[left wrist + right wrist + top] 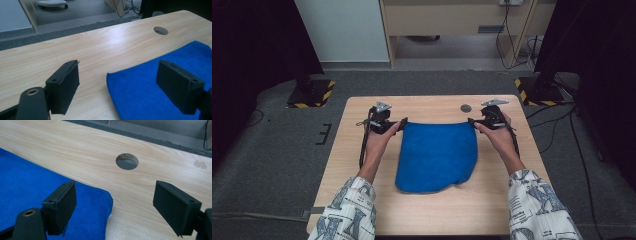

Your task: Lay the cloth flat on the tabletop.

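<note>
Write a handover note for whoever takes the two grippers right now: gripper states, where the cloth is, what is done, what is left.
Left gripper: open, nothing between the jaws, at the far left corner of the blue cloth.
Right gripper: open, holding nothing, at the far right corner.
Cloth: released, flat on the wooden table, apparently folded, far edge straight, near edge rounded and uneven. The table's round hole lies just beyond it.
Done: far corners laid down.
Left: probably squaring the near edge or another fold.

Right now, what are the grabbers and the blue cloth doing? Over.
Left gripper open, right gripper open. Cloth flat on table, a gripper at each far corner. Nothing in the way.
</note>
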The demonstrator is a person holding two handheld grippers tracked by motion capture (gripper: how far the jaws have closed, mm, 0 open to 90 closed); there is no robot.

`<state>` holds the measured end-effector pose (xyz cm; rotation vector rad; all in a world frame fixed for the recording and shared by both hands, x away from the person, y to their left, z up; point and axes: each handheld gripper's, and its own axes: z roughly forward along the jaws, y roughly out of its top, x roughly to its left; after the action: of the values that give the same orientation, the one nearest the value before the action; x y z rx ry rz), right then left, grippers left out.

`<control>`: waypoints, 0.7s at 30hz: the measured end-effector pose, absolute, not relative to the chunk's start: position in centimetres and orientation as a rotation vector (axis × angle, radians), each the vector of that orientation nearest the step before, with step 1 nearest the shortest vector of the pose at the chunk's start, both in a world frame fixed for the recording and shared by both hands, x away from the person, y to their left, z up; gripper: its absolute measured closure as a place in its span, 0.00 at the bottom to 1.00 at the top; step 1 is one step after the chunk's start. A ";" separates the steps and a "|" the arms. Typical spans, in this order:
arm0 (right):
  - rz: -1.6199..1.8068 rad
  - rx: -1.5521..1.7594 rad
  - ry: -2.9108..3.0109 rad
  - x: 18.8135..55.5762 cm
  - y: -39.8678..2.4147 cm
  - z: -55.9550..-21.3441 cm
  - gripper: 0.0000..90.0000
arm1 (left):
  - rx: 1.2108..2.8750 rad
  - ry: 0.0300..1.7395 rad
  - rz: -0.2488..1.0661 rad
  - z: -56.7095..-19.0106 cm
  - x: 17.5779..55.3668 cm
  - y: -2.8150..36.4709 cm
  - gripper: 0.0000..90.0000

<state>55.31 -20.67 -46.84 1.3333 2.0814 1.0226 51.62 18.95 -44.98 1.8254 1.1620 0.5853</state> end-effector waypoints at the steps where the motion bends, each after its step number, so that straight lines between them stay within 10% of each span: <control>1: 1.033 1.329 2.082 55.1 -20.7 -46.7 0.19 | 1.822 1.164 0.582 -44.9 51.4 19.1 0.18; 9: 1.083 1.294 2.106 53.6 -20.9 -46.0 0.21 | 1.841 1.139 0.560 -44.9 50.1 19.4 0.10; 21: 1.127 1.166 2.197 47.5 -20.2 -46.7 0.54 | 1.838 1.134 0.558 -46.8 44.5 19.9 0.12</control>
<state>47.53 -20.19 -46.74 1.1660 2.1972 1.1267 44.45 19.87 -46.78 1.8383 1.1340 0.5583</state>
